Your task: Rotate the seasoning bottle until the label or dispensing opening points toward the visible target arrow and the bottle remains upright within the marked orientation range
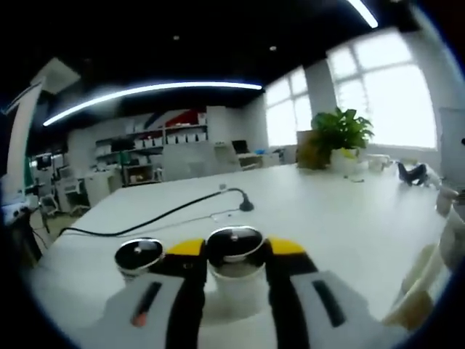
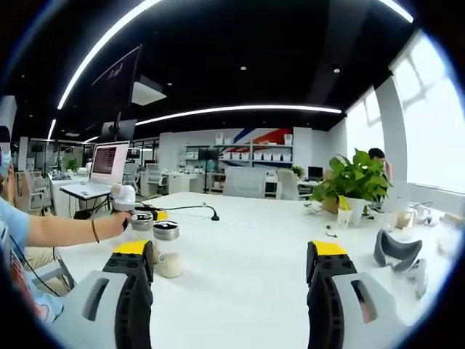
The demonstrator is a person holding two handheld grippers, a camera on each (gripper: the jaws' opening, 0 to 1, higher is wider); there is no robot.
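Seasoning bottle [image 1: 234,269] with its shiny cap stands upright on the white desk [image 1: 327,218], clamped between the left tongs [image 1: 232,273]; a second capped bottle [image 1: 138,256] stands just beside it. Right tongs [image 2: 232,269] hang apart over bare desk.

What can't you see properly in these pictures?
- Bottle, left gripper view: its lower body sits behind the left claw, so any label is hidden; whether the claw squeezes it is unclear.
- Second bottle, same view: one claw finger covers its body.
- Target arrow: I cannot make one out on the table; too blurry.
- Both bottles in the right gripper view: too small to read, partly behind a finger of the right claw.
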